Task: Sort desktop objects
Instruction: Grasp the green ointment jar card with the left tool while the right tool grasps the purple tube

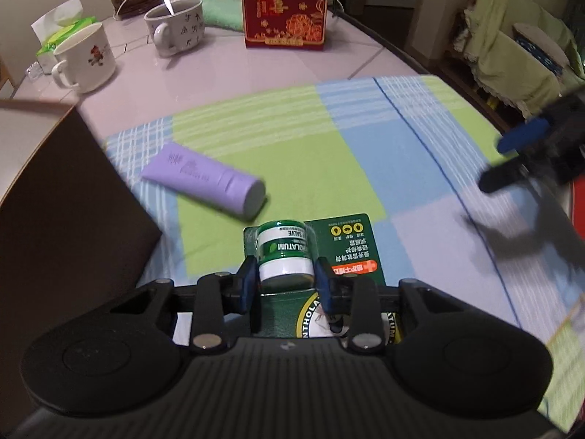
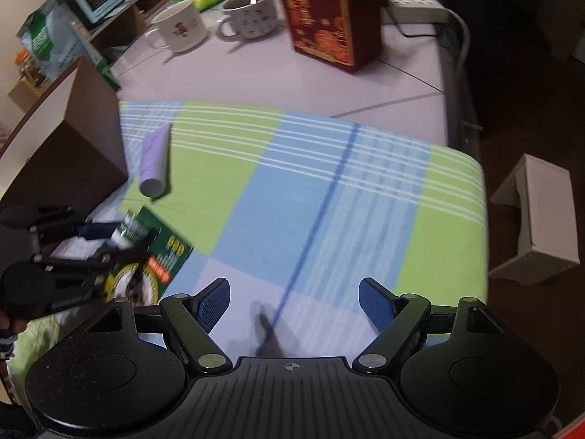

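Note:
My left gripper (image 1: 285,278) is shut on a green salve pack (image 1: 285,252), a small green-and-white jar on a dark green backing card, held above the checked cloth (image 1: 329,139). The same pack (image 2: 146,248) shows at the left of the right wrist view, tilted in the left gripper (image 2: 117,237). A purple tube (image 1: 208,179) lies on the cloth beside the brown box (image 1: 62,197); the tube (image 2: 155,157) points toward me. My right gripper (image 2: 294,300) is open over the cloth with nothing between its fingers, and it appears blurred at the right edge (image 1: 512,161).
A brown cardboard box (image 2: 69,139) stands at the left. Two white mugs (image 1: 87,58) (image 1: 177,25), a red gift box (image 1: 285,3), a green tissue pack (image 1: 62,33) and a green towel stand at the table's back. A white stool (image 2: 537,219) sits beyond the right edge.

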Demonstrator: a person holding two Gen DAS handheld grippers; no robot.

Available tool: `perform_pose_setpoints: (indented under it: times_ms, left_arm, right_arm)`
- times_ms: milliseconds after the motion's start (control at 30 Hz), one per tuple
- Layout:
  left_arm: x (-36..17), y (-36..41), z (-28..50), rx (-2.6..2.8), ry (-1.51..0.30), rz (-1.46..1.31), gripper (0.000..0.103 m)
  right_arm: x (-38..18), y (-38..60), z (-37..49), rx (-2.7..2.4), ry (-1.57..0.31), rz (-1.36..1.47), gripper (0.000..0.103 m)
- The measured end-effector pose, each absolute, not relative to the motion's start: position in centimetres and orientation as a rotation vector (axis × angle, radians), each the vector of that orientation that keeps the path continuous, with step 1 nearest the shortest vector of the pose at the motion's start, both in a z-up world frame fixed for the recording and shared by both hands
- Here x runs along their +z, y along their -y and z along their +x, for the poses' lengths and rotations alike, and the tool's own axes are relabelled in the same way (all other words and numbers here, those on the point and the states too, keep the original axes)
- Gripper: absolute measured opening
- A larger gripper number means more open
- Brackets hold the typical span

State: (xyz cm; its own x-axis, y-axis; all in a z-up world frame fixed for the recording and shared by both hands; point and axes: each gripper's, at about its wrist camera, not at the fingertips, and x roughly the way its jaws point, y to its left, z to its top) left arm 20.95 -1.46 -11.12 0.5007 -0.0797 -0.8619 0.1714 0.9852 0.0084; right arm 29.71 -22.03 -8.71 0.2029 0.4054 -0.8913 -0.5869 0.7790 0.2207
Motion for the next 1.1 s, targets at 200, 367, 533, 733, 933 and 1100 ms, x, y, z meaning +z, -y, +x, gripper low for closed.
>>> perform_pose_setpoints:
  times_ms: [200, 367, 533, 733, 933, 1100]
  left_arm:
    - [-10.7, -2.3, 16.3, -0.11, -1.111, 0.106, 0.029]
    - [-10.8, -4.4, 14.5, -0.04, -1.107, 0.027, 0.029]
    - [-10.6, -5.4, 13.2, 0.029, -1.092, -0.019, 0.028]
    - [-10.5, -7.5, 12.0, 0.092, -1.107, -0.069, 0.029]
    - [-10.5, -7.9, 11.9, 0.111, -1.105, -0.071, 0.03]
    - [-10.4, -8.1, 11.7, 0.111, -1.106, -0.076, 0.03]
  right_arm:
    - [-9.1, 17.8, 29.5, 0.813, -1.161, -0.233, 0.08]
    - [-9.5, 13.0, 29.3, 0.902, -1.112, -0.278, 0.08]
    - [-9.8, 9.2, 29.7, 0.958, -1.079, -0.29, 0.08]
    - [-11.3, 6.8, 29.8, 0.974, -1.041, -0.353, 0.074]
    - [-12.8, 4.3, 29.9, 0.99, -1.003, -0.415, 0.028]
    - [-12.5, 6.8, 28.1, 0.955, -1.072, -0.472, 0.028]
